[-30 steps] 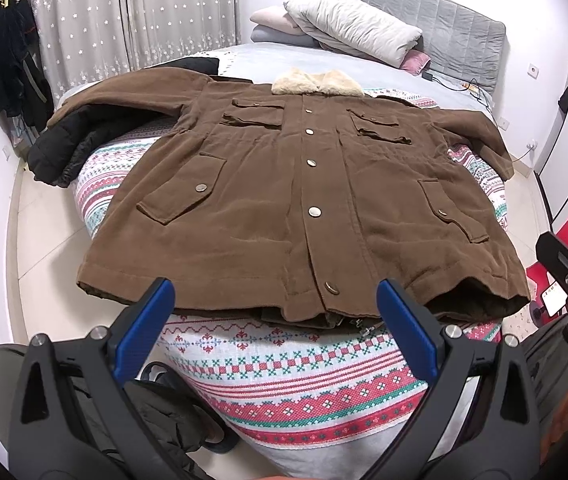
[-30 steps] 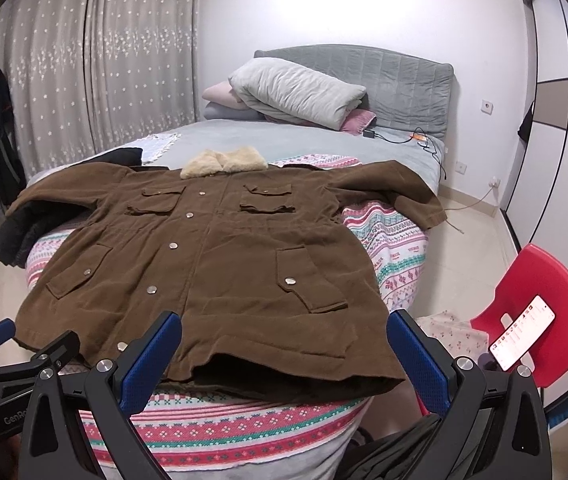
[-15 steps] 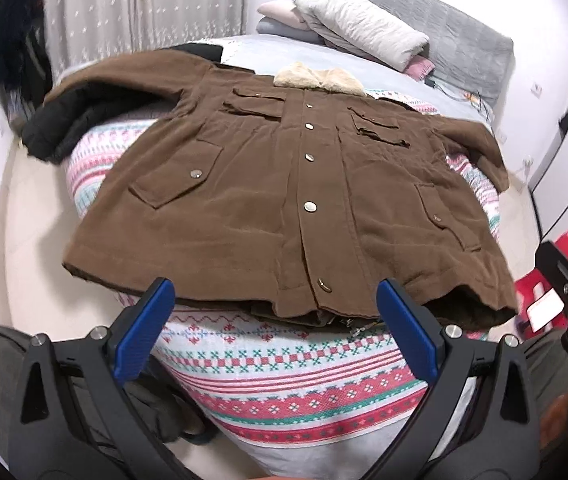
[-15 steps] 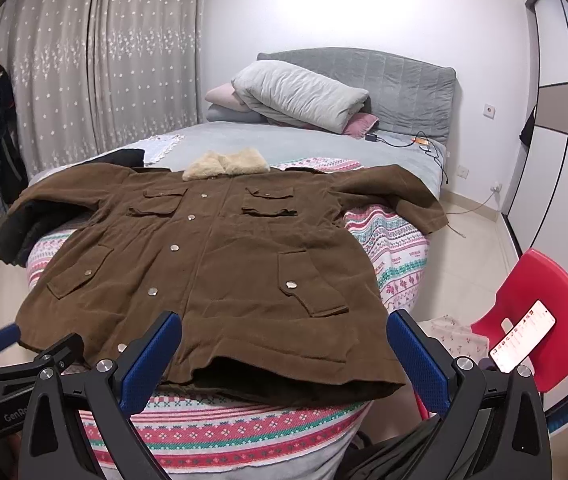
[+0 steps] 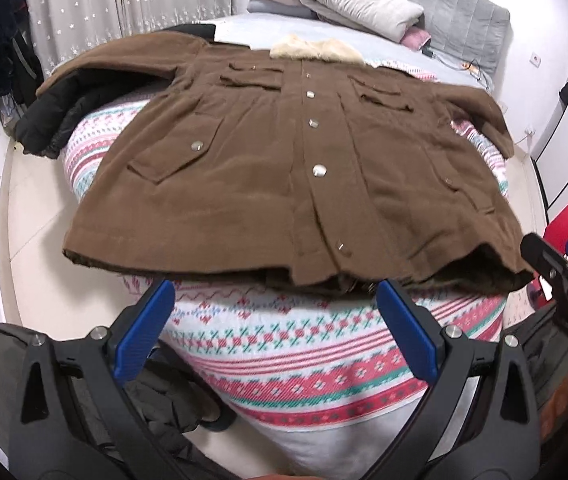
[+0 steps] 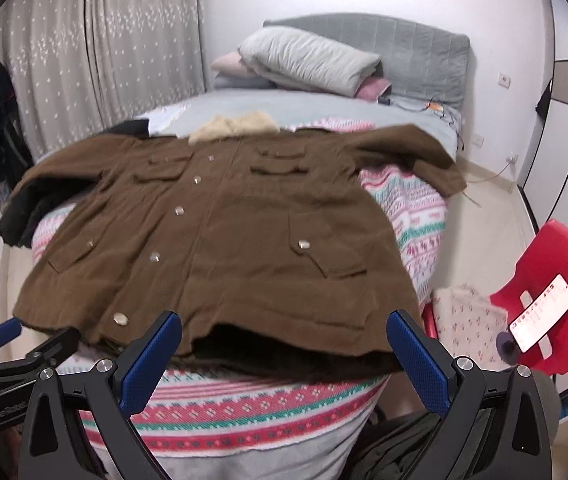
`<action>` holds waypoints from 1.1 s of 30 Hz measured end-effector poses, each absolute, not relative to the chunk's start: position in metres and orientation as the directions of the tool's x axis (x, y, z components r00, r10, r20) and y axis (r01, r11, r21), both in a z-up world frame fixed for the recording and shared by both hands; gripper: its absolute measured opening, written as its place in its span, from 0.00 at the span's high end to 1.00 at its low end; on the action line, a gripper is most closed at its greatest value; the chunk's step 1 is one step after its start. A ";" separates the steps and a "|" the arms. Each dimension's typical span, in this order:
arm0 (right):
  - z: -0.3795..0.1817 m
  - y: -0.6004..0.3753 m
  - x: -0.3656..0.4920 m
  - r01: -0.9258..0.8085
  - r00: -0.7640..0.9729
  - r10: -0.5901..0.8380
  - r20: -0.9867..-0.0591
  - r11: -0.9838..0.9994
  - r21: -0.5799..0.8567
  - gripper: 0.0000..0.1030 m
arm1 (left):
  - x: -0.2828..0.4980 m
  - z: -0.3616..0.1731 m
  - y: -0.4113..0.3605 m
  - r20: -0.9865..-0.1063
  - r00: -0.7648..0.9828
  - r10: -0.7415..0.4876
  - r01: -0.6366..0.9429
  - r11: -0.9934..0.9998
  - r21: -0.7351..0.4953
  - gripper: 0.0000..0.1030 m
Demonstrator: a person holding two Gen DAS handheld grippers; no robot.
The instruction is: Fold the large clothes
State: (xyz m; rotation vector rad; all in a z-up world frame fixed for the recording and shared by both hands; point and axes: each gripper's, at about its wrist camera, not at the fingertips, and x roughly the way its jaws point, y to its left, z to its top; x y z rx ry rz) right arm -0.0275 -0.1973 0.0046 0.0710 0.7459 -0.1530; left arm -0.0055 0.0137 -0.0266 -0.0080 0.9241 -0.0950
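Coat (image 5: 284, 168) flat on bed (image 5: 296, 344): heavy, soft; best gripped at hem corners. Left gripper (image 5: 276, 320), right gripper (image 6: 284, 344) wide, empty.

Left gripper (image 5: 274, 312) is showing black angular arms tipped with blue textured finger pads (image 5: 145, 328), silver screws gleaming at the joints. Right gripper (image 6: 284, 346) is wearing the same black frame, blue dimpled pads (image 6: 418, 362) and silver screws; pale lettering, too blurred to read, is marking its neighbour's black body.
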 end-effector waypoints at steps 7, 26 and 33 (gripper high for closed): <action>-0.012 -0.224 -0.002 0.105 0.641 0.052 -0.765 0.982 0.155 0.00 | 0.016 -0.028 0.034 -0.824 0.546 -0.150 0.068 0.989 -0.135 0.02; 0.011 -0.546 0.170 0.411 0.798 0.155 -0.582 0.567 0.714 0.00 | 0.169 0.056 0.076 -0.638 0.762 -0.114 -0.012 0.982 -0.190 0.02; -0.094 -0.638 0.207 0.592 0.750 0.098 -0.654 0.341 0.730 0.25 | 0.195 0.004 0.063 -0.718 0.689 -0.099 -0.012 0.989 -0.148 0.02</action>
